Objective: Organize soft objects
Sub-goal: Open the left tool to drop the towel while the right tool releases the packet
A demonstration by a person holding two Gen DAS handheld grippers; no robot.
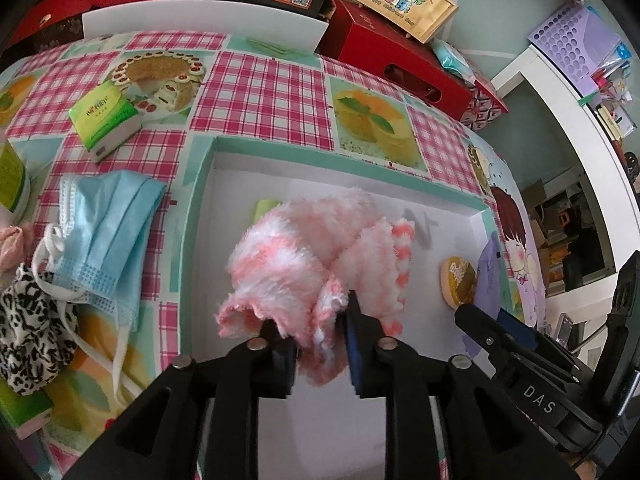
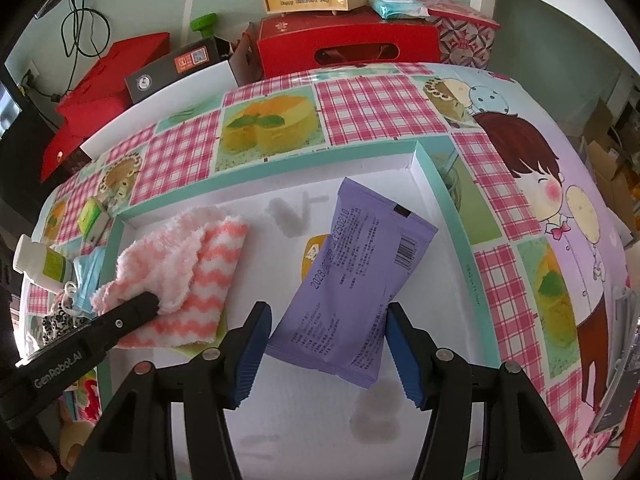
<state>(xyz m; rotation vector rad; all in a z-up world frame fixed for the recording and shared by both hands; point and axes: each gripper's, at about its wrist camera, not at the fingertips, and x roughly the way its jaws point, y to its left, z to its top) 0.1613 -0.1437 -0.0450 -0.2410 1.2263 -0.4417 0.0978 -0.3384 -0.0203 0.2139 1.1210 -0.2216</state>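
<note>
Checked pink-and-teal oilcloth printed with cakes covers the table (image 1: 264, 92), where soft things wait at the left edge: a leopard-print cloth (image 1: 28, 328), a blue face mask (image 1: 108, 240) and a green tissue pack (image 1: 106, 120), all lying outside the shallow white tray (image 1: 200, 200) with teal rim that appears to serve as the collecting box; over the tray's left part the left claw (image 1: 312, 340) is clamped on a corner of a fluffy pink-and-white cloth (image 1: 304, 256), its jaws pinched tight on the pile, and the cloth hangs bunched above the tray floor with one zigzag-striped side spread flat, seemingly being laid down rather than dropped so that it lands tidy, partly over a pale green item (image 1: 266, 206) barely visible beneath; further right in the tray lie a round yellow-brown sponge-like object (image 1: 458, 280) and a purple soft packet (image 2: 352, 280), the packet set on a slant and overlapping the yellow object; the right claw (image 2: 328, 344) stands with its blue-padded jaws apart on either side of the packet's near end, apparently not gripping it, which suggests a release or a grasp about to be made; red gift boxes (image 2: 344, 44) line the wall behind
</note>
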